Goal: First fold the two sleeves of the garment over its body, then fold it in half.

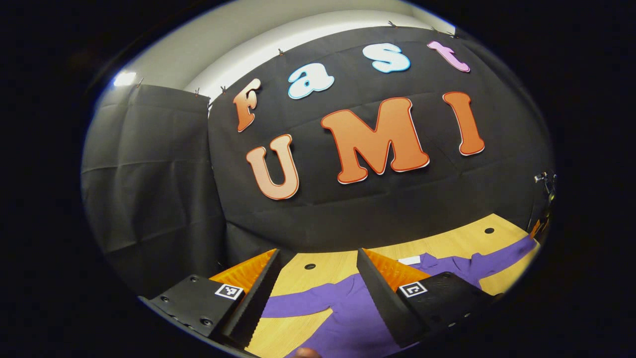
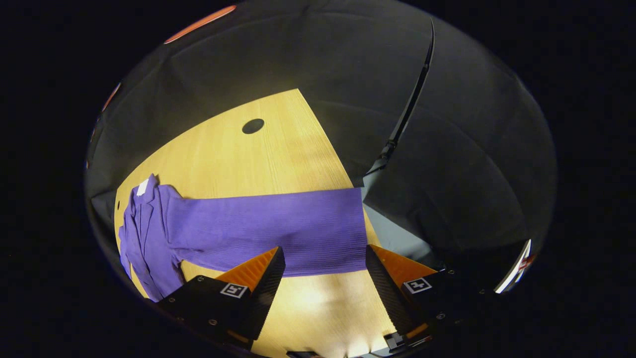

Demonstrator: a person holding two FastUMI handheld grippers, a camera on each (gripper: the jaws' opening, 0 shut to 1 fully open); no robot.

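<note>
My purple garment lies flat on the wooden bench, one sleeve stretched right toward the bench edge. It looks light, soft and limp; I'd pinch the cuff. My right tongs and left tongs gape wide, empty.

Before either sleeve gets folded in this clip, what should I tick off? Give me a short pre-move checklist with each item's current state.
1. Purple knit garment lies on the light wooden table: ok.
2. Right-hand long purple sleeve stretched out flat, not yet folded: ok.
3. Right gripper open, fingers straddling the sleeve's cuff end: ok.
4. Left gripper open above the garment: ok.
5. Either gripper touching the cloth: cannot tell.
6. Cuff clear of the table edge: not ok; it reaches the edge.
</note>
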